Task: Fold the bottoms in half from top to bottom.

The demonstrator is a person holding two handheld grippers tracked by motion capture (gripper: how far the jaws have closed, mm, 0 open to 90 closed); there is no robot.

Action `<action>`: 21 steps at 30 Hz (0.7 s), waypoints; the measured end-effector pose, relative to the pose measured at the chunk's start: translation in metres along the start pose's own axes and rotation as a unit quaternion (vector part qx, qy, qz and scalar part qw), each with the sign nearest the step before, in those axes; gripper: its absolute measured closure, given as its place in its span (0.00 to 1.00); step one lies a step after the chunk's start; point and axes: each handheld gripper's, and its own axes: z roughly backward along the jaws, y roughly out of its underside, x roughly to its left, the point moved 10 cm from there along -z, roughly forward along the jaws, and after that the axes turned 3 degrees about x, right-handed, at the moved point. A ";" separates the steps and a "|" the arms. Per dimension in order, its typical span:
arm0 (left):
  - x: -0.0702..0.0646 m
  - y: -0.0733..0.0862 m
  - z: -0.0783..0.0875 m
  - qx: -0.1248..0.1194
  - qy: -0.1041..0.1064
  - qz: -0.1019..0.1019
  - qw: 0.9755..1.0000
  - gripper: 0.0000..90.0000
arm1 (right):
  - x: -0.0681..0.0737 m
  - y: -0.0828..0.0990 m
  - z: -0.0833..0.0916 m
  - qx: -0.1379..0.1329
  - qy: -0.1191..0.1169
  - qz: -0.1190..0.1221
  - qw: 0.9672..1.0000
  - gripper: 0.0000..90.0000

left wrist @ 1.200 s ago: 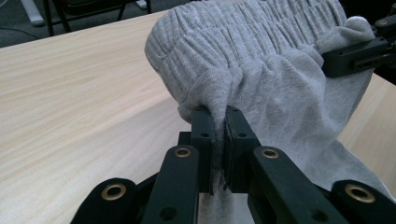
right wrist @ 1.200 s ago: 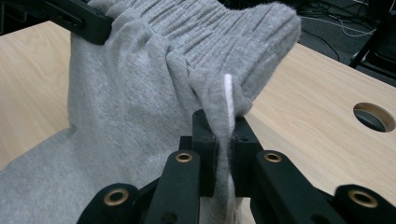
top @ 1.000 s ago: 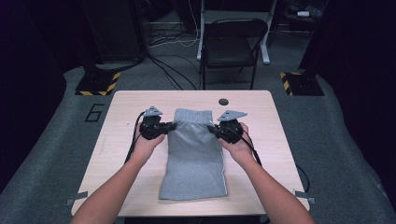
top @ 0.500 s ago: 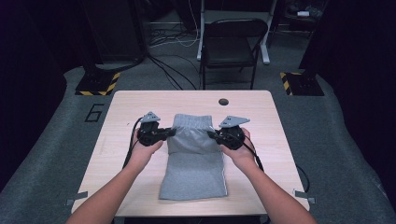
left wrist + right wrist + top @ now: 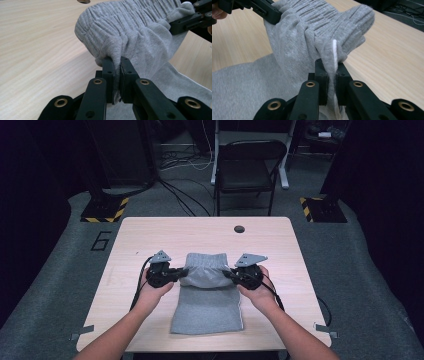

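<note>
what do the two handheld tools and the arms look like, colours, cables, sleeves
Both the left tool and right tool are black, each topped by a grey three-cornered plate, with brass-coloured rivets on the linkages and a black cable trailing back. The forearms are bare, no sleeves showing.

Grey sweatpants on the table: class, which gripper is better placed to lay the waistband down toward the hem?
Neither alone. The left gripper and right gripper each clamp one waistband corner of the grey sweatpants, lifted evenly over the table; both should probably lower together.

Bright lit table amid dark, dim surroundings.
</note>
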 end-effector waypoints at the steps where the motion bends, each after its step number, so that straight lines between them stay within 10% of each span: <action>1: 0.000 0.003 -0.001 0.002 0.000 -0.007 1.000 0.94 | 0.001 0.002 0.000 0.002 -0.001 -0.001 1.000 0.93; 21: -0.016 0.065 -0.020 0.061 0.013 -0.004 0.998 0.94 | 0.032 0.060 -0.010 0.045 -0.035 -0.033 0.998 0.92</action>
